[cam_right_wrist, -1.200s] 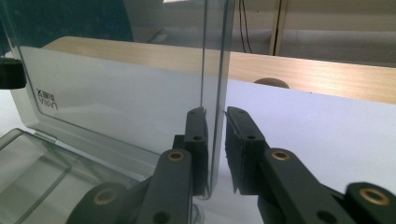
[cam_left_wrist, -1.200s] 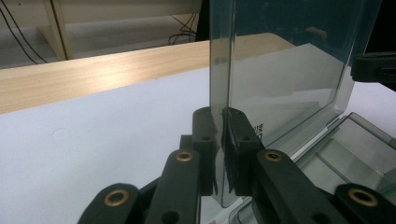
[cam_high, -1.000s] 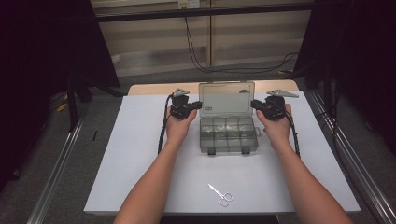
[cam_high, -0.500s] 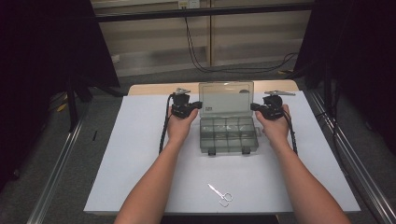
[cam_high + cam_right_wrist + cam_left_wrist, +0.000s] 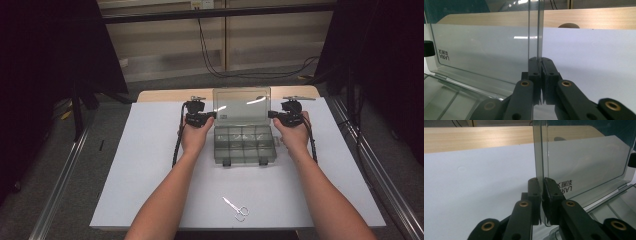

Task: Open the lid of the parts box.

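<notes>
Box (image 5: 244, 144), clear plastic w/ divided compartments, sits mid-table on a white sheet (image 5: 150, 165), lid (image 5: 241, 106) raised upright at the far side. Compartments look empty from the high view.

Left claw (image 5: 212, 116) is at the lid's left edge, right claw (image 5: 271, 115) at its right edge; a hand behind each, forearms coming in from the near side. In the left claw's view, the claw (image 5: 542, 195) is closed tight on the lid's (image 5: 584, 162) side edge, pads pressed on both faces of the clear panel; printed label (image 5: 564, 185) on the lid sits just beside the jaws. In the right claw's view, same story: claw (image 5: 540, 72) pinched shut on the lid's (image 5: 486, 50) other side edge, label (image 5: 444, 55) well off toward the far end, box tray (image 5: 444, 97) below.

Small scissors (image 5: 237, 209) lie on the sheet near the front edge, well apart from the box. Bare wood table (image 5: 165, 95) shows beyond the sheet's far edge. Cable (image 5: 177, 135) trails from the left claw along the wrist.
</notes>
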